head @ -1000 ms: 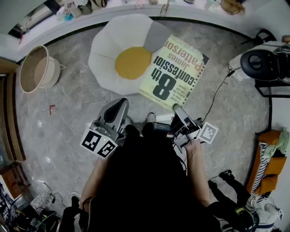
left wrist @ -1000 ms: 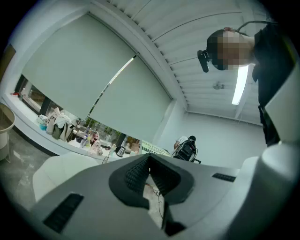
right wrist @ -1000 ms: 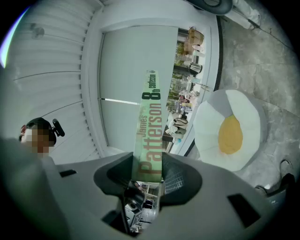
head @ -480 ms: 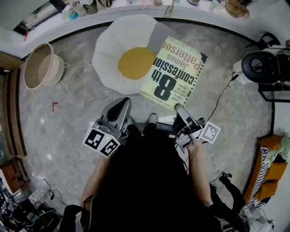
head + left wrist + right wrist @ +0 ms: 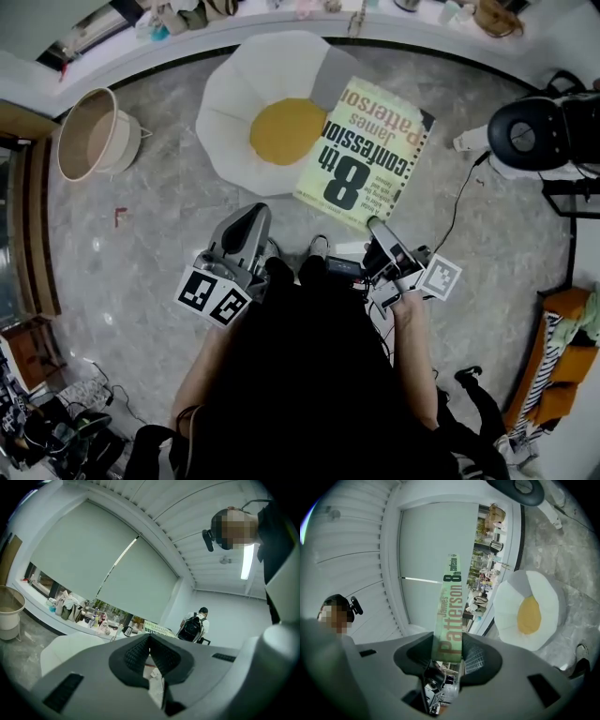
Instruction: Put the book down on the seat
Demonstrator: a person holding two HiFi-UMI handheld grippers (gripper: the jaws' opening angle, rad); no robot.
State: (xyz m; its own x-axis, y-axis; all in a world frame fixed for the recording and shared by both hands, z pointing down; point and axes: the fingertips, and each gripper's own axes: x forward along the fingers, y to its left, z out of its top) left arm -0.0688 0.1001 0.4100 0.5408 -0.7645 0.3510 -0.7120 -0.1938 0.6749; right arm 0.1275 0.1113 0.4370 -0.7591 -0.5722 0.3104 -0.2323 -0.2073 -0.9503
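Firmly, the right gripper point(image 5: 449, 654) has its jaws clamped on the lower end of the book point(image 5: 361, 155), the pads pressing its two covers with the green spine standing up between them. The left gripper point(image 5: 150, 641) has its jaws pressed together with nothing between them; in the head view it sits on the near side of the seat point(image 5: 253, 103), close in front of the person's dark torso point(image 5: 309, 375).

The book is held in the air, cover up, slanting away from the right gripper. Its far left corner overlaps the right edge of the seat, while the rest hangs over the grey stone floor point(image 5: 169, 244) just right of it. The seat is a white, petal-edged cushion with a yellow round centre, lying flat on the floor.

Left of the seat, well apart from it, stands a beige bucket point(image 5: 103, 141); what it holds cannot be made out. Beyond the seat runs a pale ledge point(image 5: 281, 23) crowded with bags and bottles. Right of the seat sits a black round stool point(image 5: 530, 136).
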